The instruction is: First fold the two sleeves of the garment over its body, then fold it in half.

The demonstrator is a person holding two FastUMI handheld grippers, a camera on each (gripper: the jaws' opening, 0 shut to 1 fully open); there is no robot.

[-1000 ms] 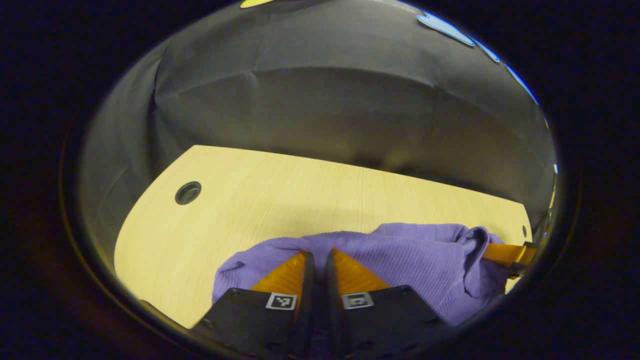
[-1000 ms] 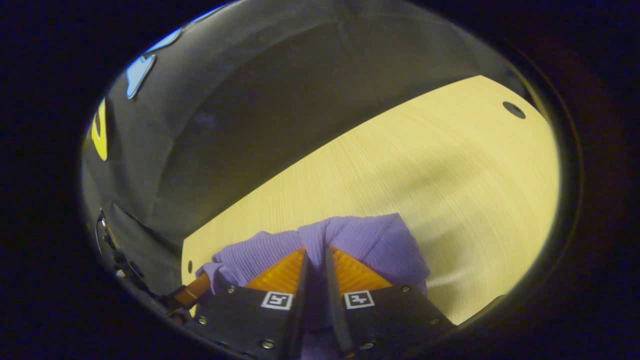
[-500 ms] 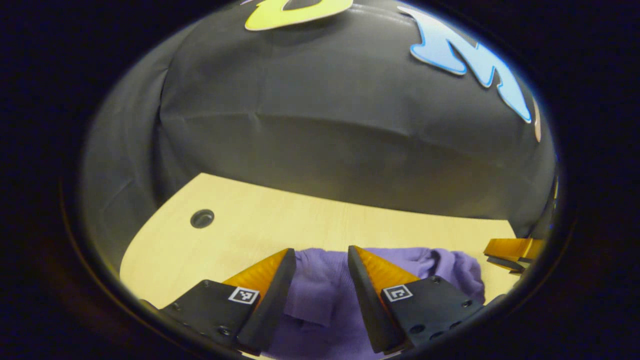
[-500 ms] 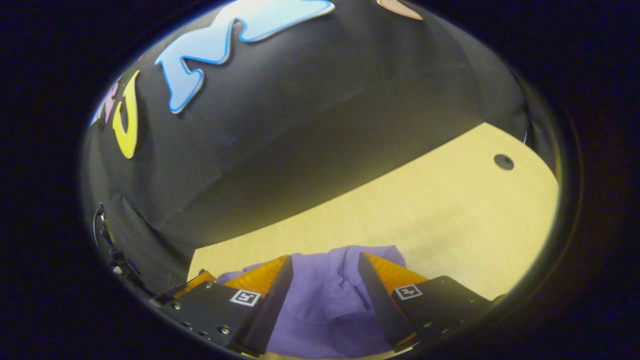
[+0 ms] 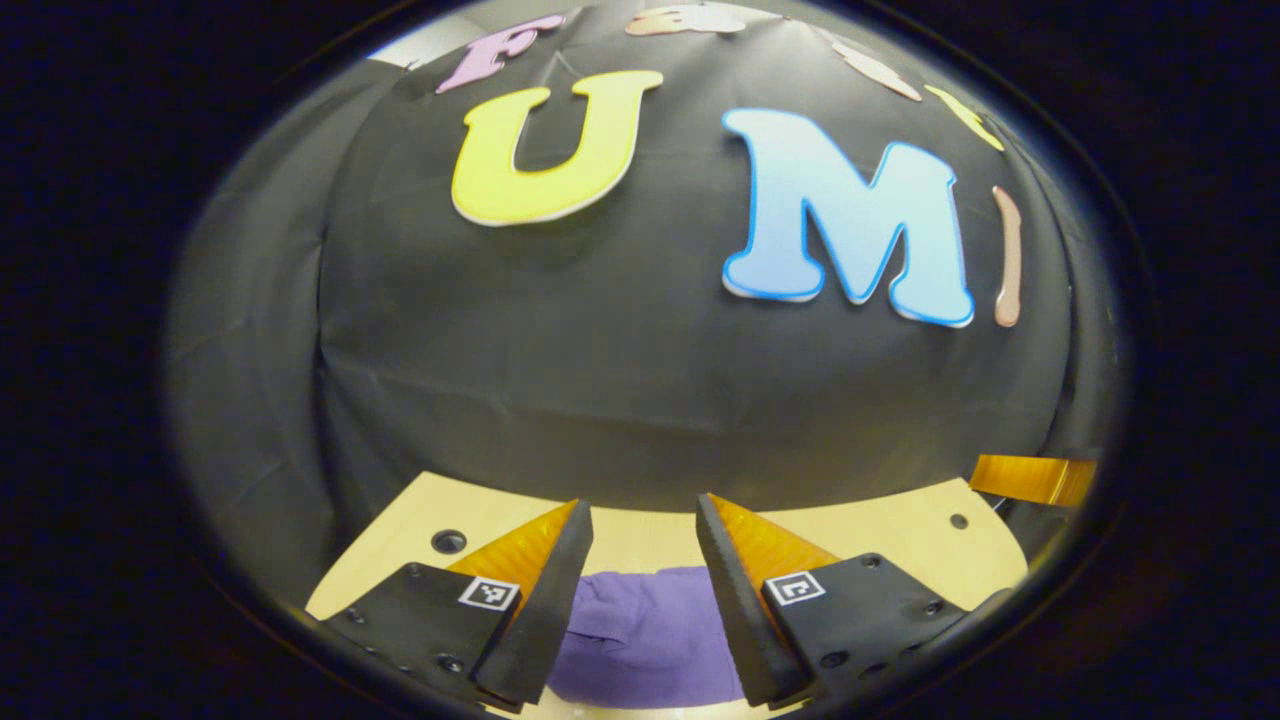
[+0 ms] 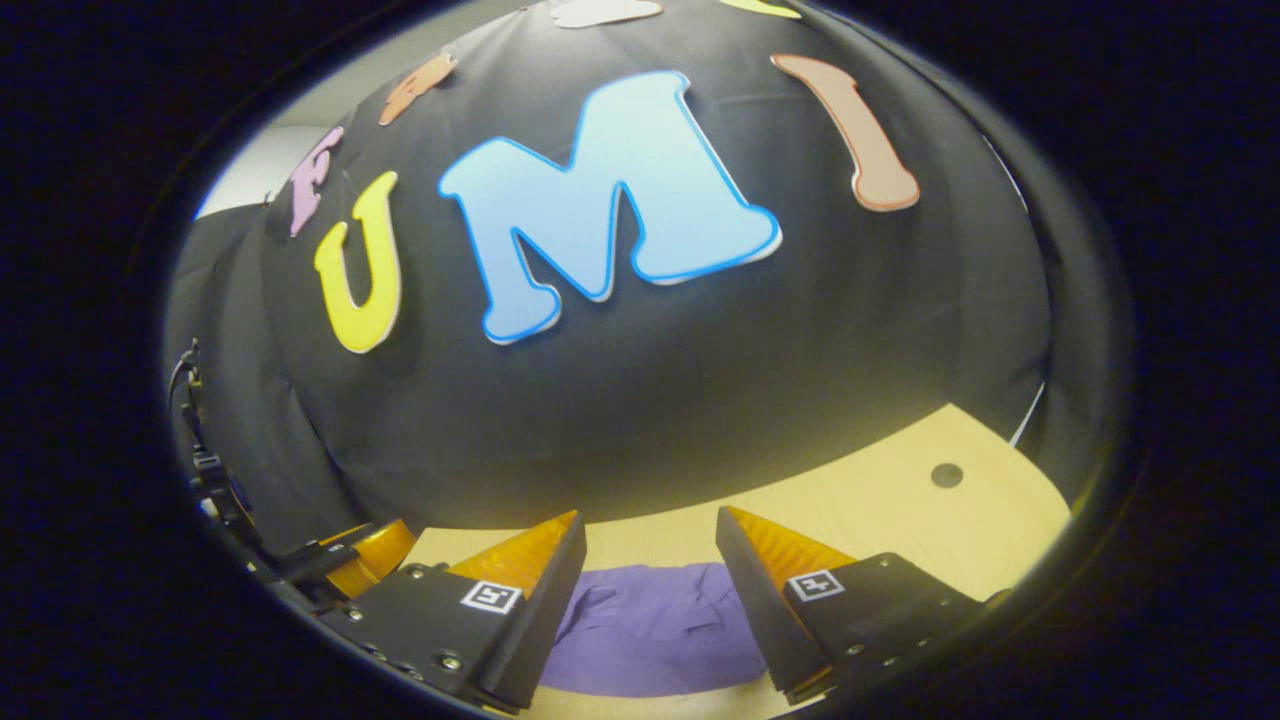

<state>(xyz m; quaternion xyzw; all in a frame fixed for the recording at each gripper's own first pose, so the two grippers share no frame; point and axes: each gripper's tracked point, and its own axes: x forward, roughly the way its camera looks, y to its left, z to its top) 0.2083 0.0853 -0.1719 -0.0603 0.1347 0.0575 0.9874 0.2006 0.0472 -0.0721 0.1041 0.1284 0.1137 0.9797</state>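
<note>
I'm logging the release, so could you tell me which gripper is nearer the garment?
Neither clearly: the left gripper and right gripper both hang open above the purple garment, which lies between each one's fingers.

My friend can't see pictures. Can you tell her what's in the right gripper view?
The right gripper is open and holds nothing, and between its fingers you can see a purple knitted garment lying on a pale wooden table. A black cloth wall stands behind the table, and the left gripper peeks in at the lower left.
</note>
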